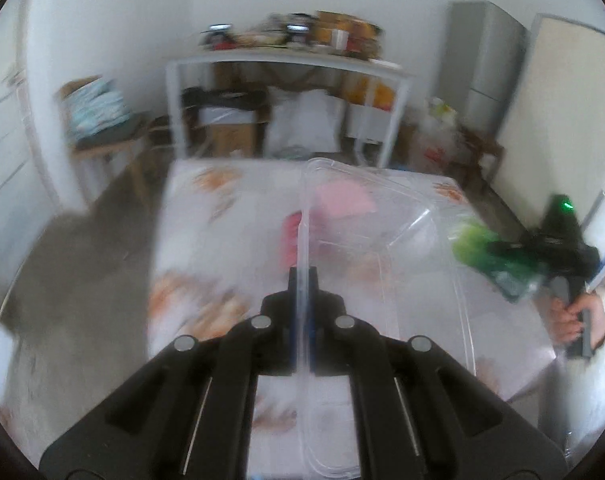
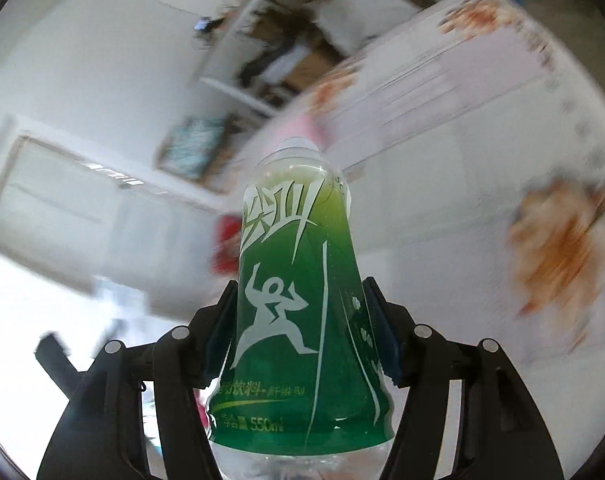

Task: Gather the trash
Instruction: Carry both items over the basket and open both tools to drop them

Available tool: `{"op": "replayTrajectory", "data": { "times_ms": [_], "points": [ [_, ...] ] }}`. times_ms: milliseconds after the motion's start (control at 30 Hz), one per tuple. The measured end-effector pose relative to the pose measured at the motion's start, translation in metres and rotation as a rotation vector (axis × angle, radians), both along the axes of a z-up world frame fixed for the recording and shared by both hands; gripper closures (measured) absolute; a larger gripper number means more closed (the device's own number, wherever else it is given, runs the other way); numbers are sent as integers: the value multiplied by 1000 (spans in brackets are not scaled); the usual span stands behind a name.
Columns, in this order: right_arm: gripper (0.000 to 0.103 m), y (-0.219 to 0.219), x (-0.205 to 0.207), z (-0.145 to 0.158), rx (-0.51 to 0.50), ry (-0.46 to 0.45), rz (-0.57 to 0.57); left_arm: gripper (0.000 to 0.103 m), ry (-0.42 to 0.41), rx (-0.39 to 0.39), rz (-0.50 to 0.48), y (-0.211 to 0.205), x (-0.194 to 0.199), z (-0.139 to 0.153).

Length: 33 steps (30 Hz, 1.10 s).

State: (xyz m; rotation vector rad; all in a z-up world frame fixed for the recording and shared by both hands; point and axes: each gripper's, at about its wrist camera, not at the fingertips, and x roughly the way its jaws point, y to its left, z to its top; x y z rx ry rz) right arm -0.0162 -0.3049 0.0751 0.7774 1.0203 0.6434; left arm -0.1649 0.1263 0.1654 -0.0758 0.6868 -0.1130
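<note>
left gripper (image 1: pixel 302 276): your jaws are pinched narrow on the rim of a clear plastic bin (image 1: pixel 382 216); thin wall runs straight up between the pads. Bin looks lifted or tilted over the table (image 1: pixel 206 232), though blur makes it hard to say if any of it touches the cloth.
right gripper (image 2: pixel 300 320): jaws about half wide, clamped on a green drink bottle (image 2: pixel 298 300), pads on both sides of the label, cap end pointing away from you.
right gripper, other view: from the left camera you see it (image 1: pixel 514 256) off the table's right edge, a hand (image 1: pixel 574 316) on the handle, bottle (image 1: pixel 478 244) sticking out toward the bin's right wall.
bottle contents: looks empty, clear plastic below the label; can't be sure.
other trash: a red item (image 1: pixel 292 236) and a pink item (image 1: pixel 342 200) lie on the table beyond the bin, toward the far edge, seen partly through its wall; too blurred to name.
far: white shelf table (image 1: pixel 286 68) against the wall, cluttered, not part of the job.
step: bottle picked, bin held; you're bringing the two together.
next move: get the bin opening facing the bottle, carry the bottle over the rim, then let go. Keep the bin grip firm, the wall is thin and slick.
left to do: red and pink items, judging by where they lie.
</note>
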Motion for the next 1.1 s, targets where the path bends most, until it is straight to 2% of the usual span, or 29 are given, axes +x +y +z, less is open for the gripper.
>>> {"op": "replayTrajectory", "data": {
  "times_ms": [167, 267, 300, 400, 500, 633, 700, 767, 833, 1000, 1033, 1100],
  "points": [
    [43, 73, -42, 15, 117, -52, 198, 101, 48, -60, 250, 90, -83, -20],
    [43, 126, -58, 14, 185, -40, 334, 101, 115, -99, 420, 137, -140, -51],
    [43, 138, -63, 14, 194, -43, 363, 101, 135, -110, 448, 146, -149, -60],
    [43, 190, -78, 11, 213, -39, 475, 101, 289, -185, 589, 178, -190, -124],
    [43, 233, -98, 6, 193, -28, 568, 101, 413, -255, 649, 186, -210, -184],
    [43, 269, -116, -8, 162, -2, 659, 101, 561, -311, 676, 183, -212, -283],
    [43, 279, -119, -16, 136, 11, 679, 101, 601, -294, 692, 181, -205, -322],
    [43, 292, -128, -24, 100, 16, 691, 101, 642, -296, 700, 178, -202, -354],
    [43, 301, -139, -30, 49, 3, 705, 101, 649, -329, 727, 179, -195, -382],
    [43, 318, -155, -39, -16, -9, 736, 99, 627, -225, 726, 172, -176, -423],
    [43, 318, -157, -40, -29, -11, 738, 95, 631, -201, 724, 170, -172, -428],
    [43, 325, -159, -42, -53, -13, 750, 67, 647, -167, 724, 170, -169, -435]
  ]
}}
